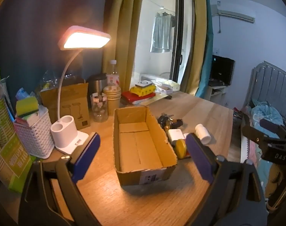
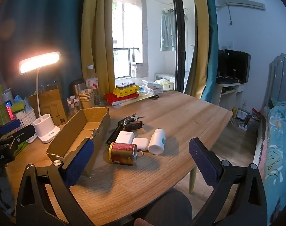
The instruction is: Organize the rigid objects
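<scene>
**Both tongs wide over the desk, nothing held**

Left wrist view: the left tongs (image 1: 143, 150) gape wide, empty, above the open brown cardboard box (image 1: 141, 143) on the wooden desk (image 1: 199, 109).

Right wrist view: the right tongs (image 2: 141, 160) spread wide, empty. Beside the box lie a red-and-gold tin can (image 2: 123, 153), two white square blocks (image 2: 132, 140), a white plastic bottle (image 2: 157, 141) and a bunch of keys (image 2: 131, 123).

On the table (image 2: 180, 109), right of the cardboard box (image 2: 82, 131): can (image 2: 123, 153) nearest, bottle (image 2: 157, 141) further right, keys (image 2: 131, 122) behind
</scene>
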`<state>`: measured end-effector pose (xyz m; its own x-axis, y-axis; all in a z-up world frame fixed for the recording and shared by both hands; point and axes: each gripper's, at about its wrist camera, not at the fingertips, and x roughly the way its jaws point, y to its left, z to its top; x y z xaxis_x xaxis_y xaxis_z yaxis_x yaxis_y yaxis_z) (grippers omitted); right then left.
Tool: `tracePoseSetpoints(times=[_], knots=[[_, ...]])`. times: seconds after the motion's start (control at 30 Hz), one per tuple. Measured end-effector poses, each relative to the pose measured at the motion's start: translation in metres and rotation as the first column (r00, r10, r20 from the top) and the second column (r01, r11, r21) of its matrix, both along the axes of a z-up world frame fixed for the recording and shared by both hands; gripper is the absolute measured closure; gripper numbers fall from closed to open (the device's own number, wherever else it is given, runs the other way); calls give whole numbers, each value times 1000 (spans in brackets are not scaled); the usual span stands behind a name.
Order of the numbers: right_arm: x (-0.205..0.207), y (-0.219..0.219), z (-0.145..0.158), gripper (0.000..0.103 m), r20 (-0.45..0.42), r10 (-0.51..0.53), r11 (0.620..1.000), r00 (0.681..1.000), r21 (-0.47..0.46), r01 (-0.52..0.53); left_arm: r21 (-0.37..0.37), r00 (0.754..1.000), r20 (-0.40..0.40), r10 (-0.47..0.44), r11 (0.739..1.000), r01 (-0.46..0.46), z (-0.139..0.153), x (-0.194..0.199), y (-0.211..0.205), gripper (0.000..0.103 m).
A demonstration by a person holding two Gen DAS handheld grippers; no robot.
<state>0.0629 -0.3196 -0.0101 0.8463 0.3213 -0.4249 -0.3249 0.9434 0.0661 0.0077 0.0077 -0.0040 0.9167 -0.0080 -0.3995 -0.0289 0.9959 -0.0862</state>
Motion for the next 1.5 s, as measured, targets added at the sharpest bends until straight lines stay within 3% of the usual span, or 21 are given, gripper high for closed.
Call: tracePoseSetpoints(times=[1.5], knots=[[1, 0, -1, 1, -4, 9, 1000, 1000, -7, -9, -8, 1000, 5, -14, 1000, 14, 2, -2, 0, 10]])
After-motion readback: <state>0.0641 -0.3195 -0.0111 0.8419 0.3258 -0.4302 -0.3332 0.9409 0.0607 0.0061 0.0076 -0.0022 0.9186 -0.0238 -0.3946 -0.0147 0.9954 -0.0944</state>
